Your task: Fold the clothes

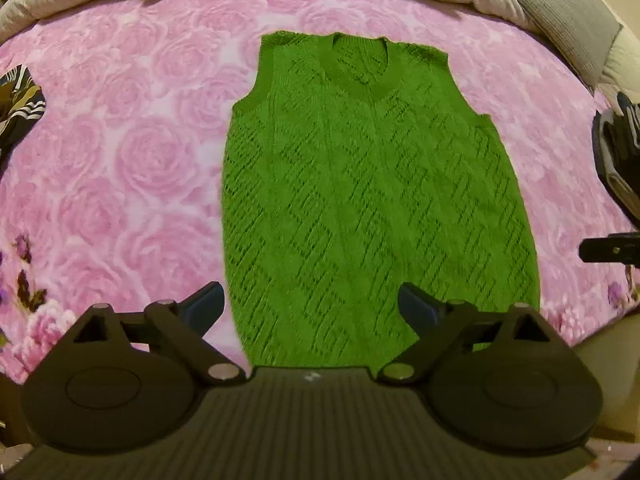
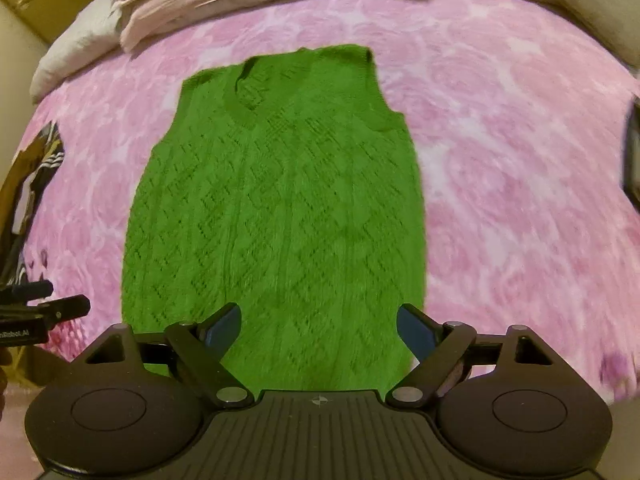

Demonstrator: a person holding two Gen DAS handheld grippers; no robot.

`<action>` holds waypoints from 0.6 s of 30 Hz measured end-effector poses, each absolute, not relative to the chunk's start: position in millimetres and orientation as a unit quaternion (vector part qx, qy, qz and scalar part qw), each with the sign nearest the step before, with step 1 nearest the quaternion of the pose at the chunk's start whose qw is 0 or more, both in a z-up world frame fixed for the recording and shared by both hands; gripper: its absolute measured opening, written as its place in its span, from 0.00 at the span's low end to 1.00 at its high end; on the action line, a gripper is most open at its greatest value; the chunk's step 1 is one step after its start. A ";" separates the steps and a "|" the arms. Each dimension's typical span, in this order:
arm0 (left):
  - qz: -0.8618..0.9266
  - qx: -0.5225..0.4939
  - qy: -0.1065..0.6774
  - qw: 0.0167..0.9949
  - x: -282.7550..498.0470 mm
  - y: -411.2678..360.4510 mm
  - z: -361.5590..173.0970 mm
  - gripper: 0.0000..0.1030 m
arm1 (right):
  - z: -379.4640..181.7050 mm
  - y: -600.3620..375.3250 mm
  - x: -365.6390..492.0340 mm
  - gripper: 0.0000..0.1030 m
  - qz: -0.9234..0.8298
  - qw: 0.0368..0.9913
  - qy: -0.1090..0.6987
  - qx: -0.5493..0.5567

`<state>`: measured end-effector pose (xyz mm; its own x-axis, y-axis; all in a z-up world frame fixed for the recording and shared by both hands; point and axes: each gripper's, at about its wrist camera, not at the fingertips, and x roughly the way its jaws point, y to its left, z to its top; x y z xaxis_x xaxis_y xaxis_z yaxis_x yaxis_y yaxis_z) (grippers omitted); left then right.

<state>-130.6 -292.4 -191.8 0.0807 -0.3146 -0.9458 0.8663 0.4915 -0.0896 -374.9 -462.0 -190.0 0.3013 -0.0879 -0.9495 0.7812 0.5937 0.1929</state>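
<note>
Both the left gripper [image 1: 311,306] and right gripper [image 2: 319,326] are showing black ribbed bodies, round side discs, silver pivot screws and blue finger pads [image 2: 416,332].

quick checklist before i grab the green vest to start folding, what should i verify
1. Green vest lies flat, neck away from the grippers: ok.
2. Left gripper open and holding nothing: ok.
3. Right gripper open and holding nothing: ok.
4. Hem within reach: ok, it lies just in front of both grippers, as far as the fisheye shows.
5. Pink floral blanket bare beside the vest for folding: ok; the patterned garment lies well off at the left edge.
6. Hem corners free and flat: cannot tell, the grippers' bodies hide the near edge.
</note>
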 end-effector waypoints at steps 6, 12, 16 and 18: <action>-0.427 0.259 0.527 0.688 -142.7 -257.2 -180.7 0.93 | -174.4 -419.7 -382.2 0.80 -0.304 0.728 0.516 0.334; -0.426 0.255 0.512 0.701 -159.8 -240.4 -161.9 0.93 | -165.1 -394.1 -382.6 0.80 -0.283 0.737 0.525 0.319; -0.420 0.254 0.508 0.708 -176.5 -234.6 -153.5 0.93 | -161.6 -382.5 -386.8 0.80 -0.268 0.744 0.526 0.314; -0.419 0.256 0.506 0.709 -185.9 -232.8 -150.7 0.93 | -160.3 -380.2 -391.9 0.80 -0.270 0.744 0.527 0.310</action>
<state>-185.9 -232.8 -150.7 0.1360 -0.3347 -0.9325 0.8537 0.5171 -0.0610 -391.9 -380.2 -160.3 0.2997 -0.0743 -0.9511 0.7284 0.6617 0.1778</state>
